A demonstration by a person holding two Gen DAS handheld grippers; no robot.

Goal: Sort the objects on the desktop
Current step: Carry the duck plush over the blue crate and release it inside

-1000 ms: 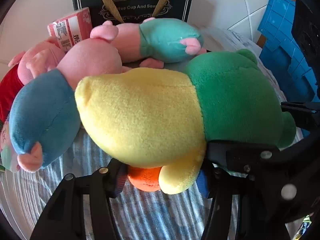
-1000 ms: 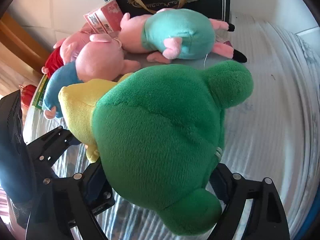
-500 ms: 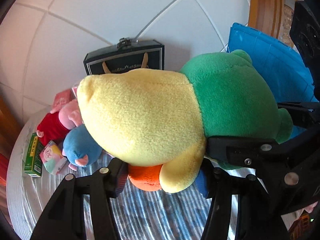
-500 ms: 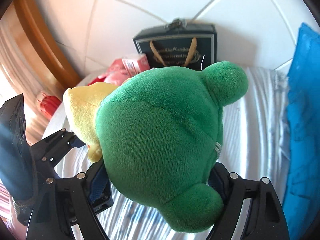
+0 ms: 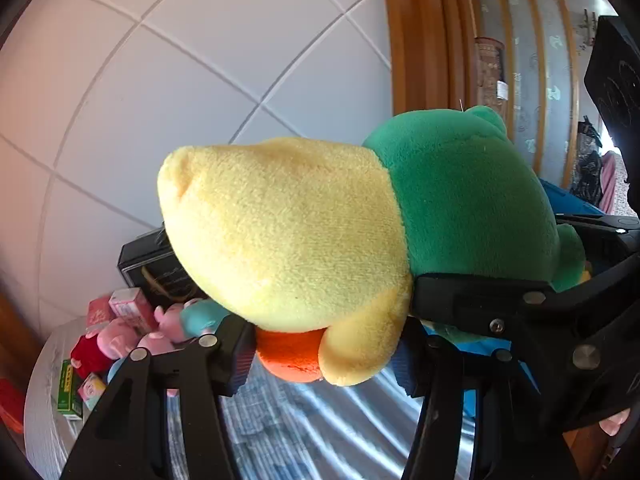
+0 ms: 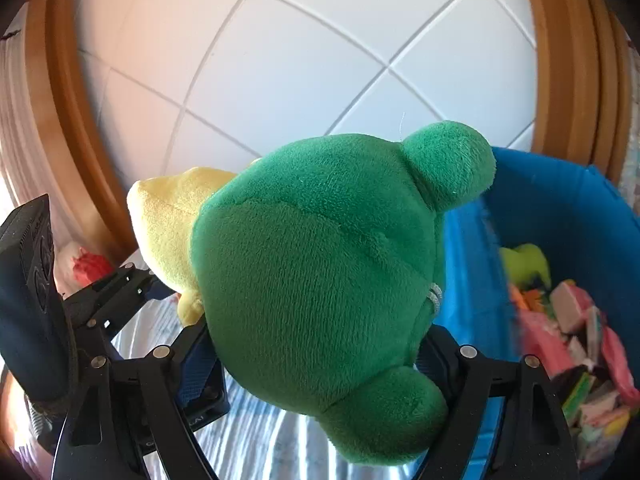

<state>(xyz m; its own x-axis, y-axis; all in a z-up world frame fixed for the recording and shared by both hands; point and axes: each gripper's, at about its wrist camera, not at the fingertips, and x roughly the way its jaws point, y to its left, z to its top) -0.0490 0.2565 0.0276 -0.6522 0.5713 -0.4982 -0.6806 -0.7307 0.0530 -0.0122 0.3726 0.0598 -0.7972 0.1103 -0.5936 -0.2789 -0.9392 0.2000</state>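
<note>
A plush toy with a yellow body (image 5: pixel 288 232), green head (image 6: pixel 320 280) and orange foot is held up in the air by both grippers. My left gripper (image 5: pixel 324 360) is shut on its yellow lower end. My right gripper (image 6: pixel 320 356) is shut on its green head. A blue bin (image 6: pixel 560 216) stands to the right in the right wrist view, holding several small boxes and toys (image 6: pixel 576 340). The right gripper's body also shows in the left wrist view (image 5: pixel 520 312).
Pink pig plush toys (image 5: pixel 120 336), small cartons (image 5: pixel 70 392) and a dark gift bag (image 5: pixel 156 268) lie far below left on the striped cloth (image 5: pixel 288 432). A white tiled wall (image 6: pixel 320 60) and wooden frames (image 5: pixel 420 40) stand behind.
Both grippers have lifted the plush toy up off the table and swung right toward the blue bin. The pile of pig toys has dropped away to the lower left.
</note>
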